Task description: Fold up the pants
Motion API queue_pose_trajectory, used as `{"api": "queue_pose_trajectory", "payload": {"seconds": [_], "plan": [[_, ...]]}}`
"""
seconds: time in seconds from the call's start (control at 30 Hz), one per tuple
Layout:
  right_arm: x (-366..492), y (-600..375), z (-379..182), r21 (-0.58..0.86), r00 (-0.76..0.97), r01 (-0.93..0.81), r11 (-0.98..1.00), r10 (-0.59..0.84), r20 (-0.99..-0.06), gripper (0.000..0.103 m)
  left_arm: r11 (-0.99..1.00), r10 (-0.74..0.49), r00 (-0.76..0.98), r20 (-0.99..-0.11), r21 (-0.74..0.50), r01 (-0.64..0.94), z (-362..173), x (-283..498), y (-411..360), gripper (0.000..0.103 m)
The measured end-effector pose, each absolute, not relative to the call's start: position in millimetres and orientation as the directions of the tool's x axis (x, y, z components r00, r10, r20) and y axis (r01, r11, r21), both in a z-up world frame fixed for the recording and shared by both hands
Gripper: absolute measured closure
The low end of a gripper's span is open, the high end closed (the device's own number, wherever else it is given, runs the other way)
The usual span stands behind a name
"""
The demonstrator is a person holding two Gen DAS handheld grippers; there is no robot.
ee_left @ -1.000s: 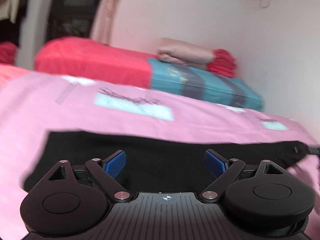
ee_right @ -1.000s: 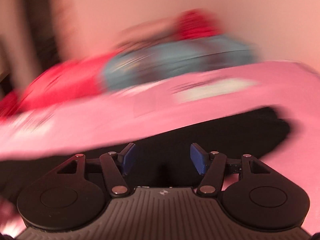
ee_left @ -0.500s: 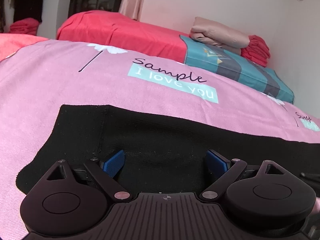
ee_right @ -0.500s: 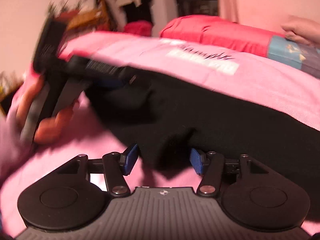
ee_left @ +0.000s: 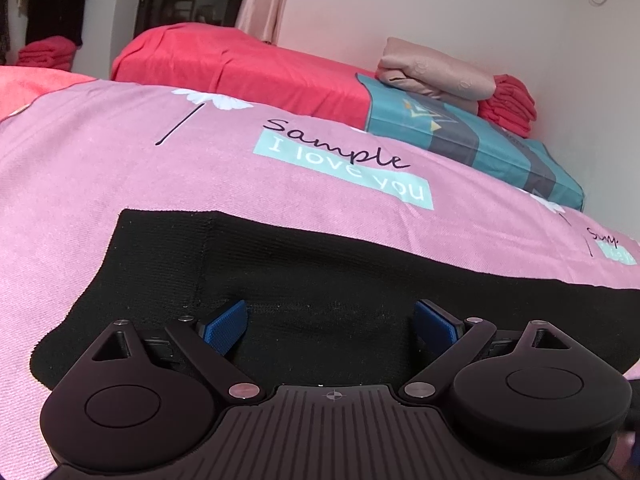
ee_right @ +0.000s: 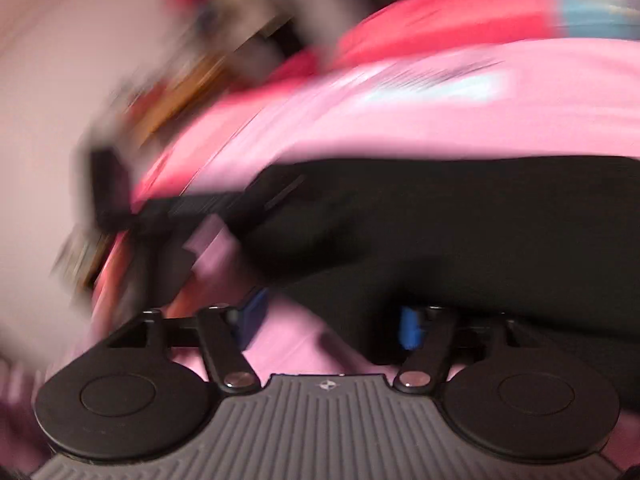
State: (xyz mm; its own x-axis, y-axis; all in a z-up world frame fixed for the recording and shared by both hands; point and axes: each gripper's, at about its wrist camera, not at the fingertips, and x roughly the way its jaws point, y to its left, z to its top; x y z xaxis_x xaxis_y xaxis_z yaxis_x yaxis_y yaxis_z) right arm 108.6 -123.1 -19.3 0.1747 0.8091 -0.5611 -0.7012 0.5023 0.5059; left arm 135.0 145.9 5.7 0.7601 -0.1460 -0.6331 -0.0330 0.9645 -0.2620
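While flat, pants (ee_left: pixel 320 280) on bedspread (ee_left: pixel 120 168).

"Sample I love you" on pink sheet (ee_left: pixel 120 168)

The pants (ee_left: pixel 320 280) lie flat on the bed (ee_left: pixel 120 168), stretching from left to right just ahead of the left claw (ee_left: pixel 330 322). Behind them, at the bed's far right, a folded blanket (ee_left: pixel 436 72) rests on a pillow (ee_left: pixel 480 144).
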Motion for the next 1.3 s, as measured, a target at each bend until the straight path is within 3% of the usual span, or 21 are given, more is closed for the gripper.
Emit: {"api": "queue_pose_trajectory", "payload": {"seconds": [0.03,0.1,0.17,0.2,0.27,0.37,0.43,0.5,0.57,0.6,0.63,0.67,0.73,0.77,0.83,0.9,1.0,1.13,1.2,1.27,1.3], "plan": [[94.1,-115.3,-16.7,0.416,0.192,-0.764,0.492,0.79,-0.582,0.014,0.963,-0.149,0.762,-0.631,-0.267,-0.033,6.1,134.2,146.8,0.0],[89.8,-113.2,-13.9,0.3,0.252,-0.808,0.506,0.758,-0.601,0.019,0.96,-0.155,0.766,-0.624,-0.278,-0.032,7.3,131.7,149.7,0.0],[117.1,-130.3,-17.6,0.402,0.309,-0.688,0.604,0.746,-0.59,0.03,0.957,-0.16,0.767,-0.622,-0.287,-0.033,8.6,130.3,152.5,0.0],[133.0,-141.8,-21.9,0.5,0.318,-0.589,0.635,0.751,-0.579,0.044,0.958,-0.159,0.765,-0.624,-0.286,-0.034,9.7,129.3,154.1,0.0],[128.2,-147.1,-20.2,0.547,0.284,-0.562,0.62,0.766,-0.577,0.039,0.958,-0.16,0.767,-0.621,-0.285,-0.03,12.8,124.5,158.4,0.0],[68.8,-120.4,-6.5,0.193,0.27,-0.825,0.532,0.67,-0.691,0.033,0.959,-0.162,0.773,-0.613,-0.282,-0.022,20.7,115.4,165.9,0.0],[49.3,-122.0,1.9,0.054,0.315,-0.863,0.503,0.619,-0.719,0.039,0.974,-0.088,0.795,-0.601,-0.22,-0.059,30.6,107.2,169.8,0.0],[58.1,-133.4,17.9,0.099,0.318,-0.833,0.545,0.616,-0.721,0.047,0.982,-0.013,0.817,-0.576,-0.16,-0.097,40.4,99.2,175.2,0.0],[69.2,-142.4,38.4,0.142,0.366,-0.783,0.606,0.634,-0.681,0.047,0.983,0.055,0.826,-0.561,-0.116,-0.144,47.2,94.0,180.7,0.0],[70.7,-144.7,44.4,0.14,0.418,-0.766,0.627,0.653,-0.632,0.039,0.982,0.081,0.826,-0.557,-0.1,-0.163,49.4,93.2,182.9,0.0],[72.9,-147.3,52.7,0.116,0.497,-0.746,0.656,0.663,-0.56,0.017,0.98,0.101,0.824,-0.558,-0.085,-0.178,50.9,92.3,185.0,0.0],[75.5,-147.2,56.5,0.073,0.576,-0.723,0.687,0.657,-0.486,0.006,0.98,0.12,0.82,-0.56,-0.067,-0.189,51.9,91.7,186.0,0.0],[82.0,-133.2,57.3,-0.052,0.676,-0.705,0.707,0.649,-0.35,0.001,0.977,0.161,0.814,-0.557,-0.024,-0.21,53.3,89.6,187.2,0.0],[89.0,-118.4,55.2,-0.11,0.694,-0.697,0.709,0.628,-0.351,0.001,0.975,0.182,0.812,-0.555,-0.004,-0.222,54.2,88.5,187.7,0.0],[108.3,-85.7,53.3,-0.12,0.66,-0.716,0.687,0.612,-0.436,0.007,0.972,0.203,0.81,-0.55,0.011,-0.236,55.8,87.5,190.5,0.0],[134.8,-51.3,43.8,-0.041,0.574,-0.762,0.646,0.644,-0.507,0.014,0.971,0.196,0.809,-0.554,-0.004,-0.238,57.2,85.2,195.5,0.0],[152.1,-3.8,28.7,-0.065,0.511,-0.817,0.573,0.666,-0.543,0.019,0.968,0.202,0.805,-0.557,-0.009,-0.249,57.4,83.3,201.3,0.0],[148.1,30.8,23.5,-0.066,0.421,-0.872,0.484,0.677,-0.603,0.044,0.961,0.232,0.795,-0.56,0.006,-0.276,57.0,80.0,205.0,0.0],[152.8,48.7,16.9,-0.083,0.417,-0.877,0.473,0.664,-0.621,0.048,0.959,0.229,0.793,-0.564,-0.006,-0.282,57.3,79.4,208.1,0.0],[162.5,61.9,-0.4,-0.081,0.405,-0.88,0.469,0.648,-0.645,0.065,0.96,0.22,0.792,-0.57,-0.02,-0.281,57.1,79.3,210.4,0.0],[163.6,64.6,-4.5,-0.066,0.388,-0.883,0.464,0.644,-0.66,0.085,0.959,0.22,0.79,-0.572,-0.021,-0.283,56.7,79.6,211.1,0.0]]}}
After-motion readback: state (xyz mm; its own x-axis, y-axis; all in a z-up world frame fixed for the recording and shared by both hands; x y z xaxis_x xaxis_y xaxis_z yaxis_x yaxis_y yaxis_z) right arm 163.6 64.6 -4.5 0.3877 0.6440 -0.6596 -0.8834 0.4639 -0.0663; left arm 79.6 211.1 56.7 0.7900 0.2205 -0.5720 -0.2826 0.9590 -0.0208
